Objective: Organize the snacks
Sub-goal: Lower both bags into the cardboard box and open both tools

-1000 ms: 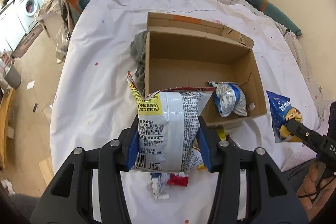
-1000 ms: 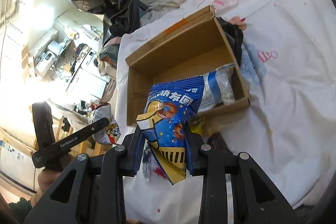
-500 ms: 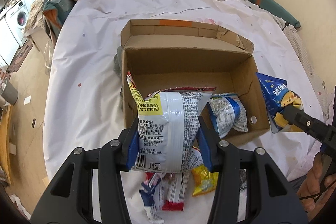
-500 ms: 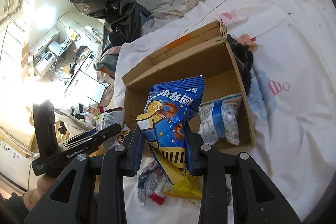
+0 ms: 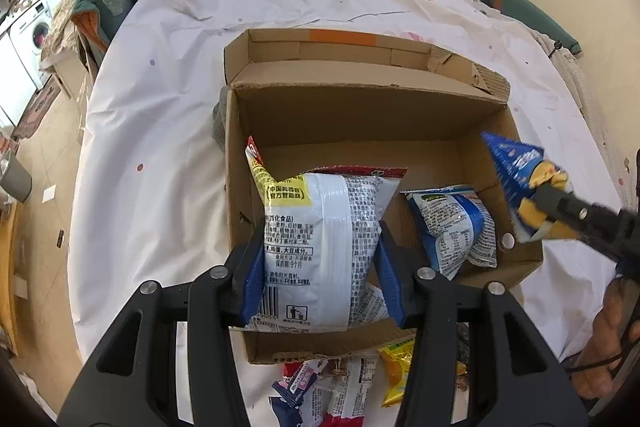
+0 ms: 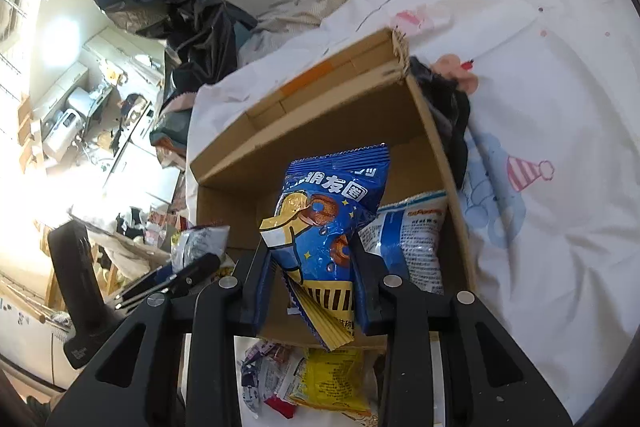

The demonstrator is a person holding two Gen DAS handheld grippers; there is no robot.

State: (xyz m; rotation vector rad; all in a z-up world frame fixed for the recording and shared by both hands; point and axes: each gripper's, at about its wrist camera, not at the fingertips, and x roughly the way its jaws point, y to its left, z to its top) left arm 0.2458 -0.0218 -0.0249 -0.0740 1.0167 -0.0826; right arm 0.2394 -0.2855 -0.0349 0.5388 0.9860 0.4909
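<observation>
White-sheeted bed [image 5: 160, 131] | left tongs [image 5: 320, 267] pinching white snack bag [image 5: 320, 239], upright over cardboard box [image 5: 360, 115], left half | right tongs [image 6: 316, 279] pinching blue snack bag [image 6: 328, 219], above near wall | loose snacks [image 6: 320, 379] outside, nearside

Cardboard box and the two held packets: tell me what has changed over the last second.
Both grippers have carried their packets forward to the cardboard box: the white packet in the left gripper now hangs over its inside, and the blue packet in the right gripper has come over its near edge. Both grips are unchanged; the blue-and-white bag still lies inside.
</observation>
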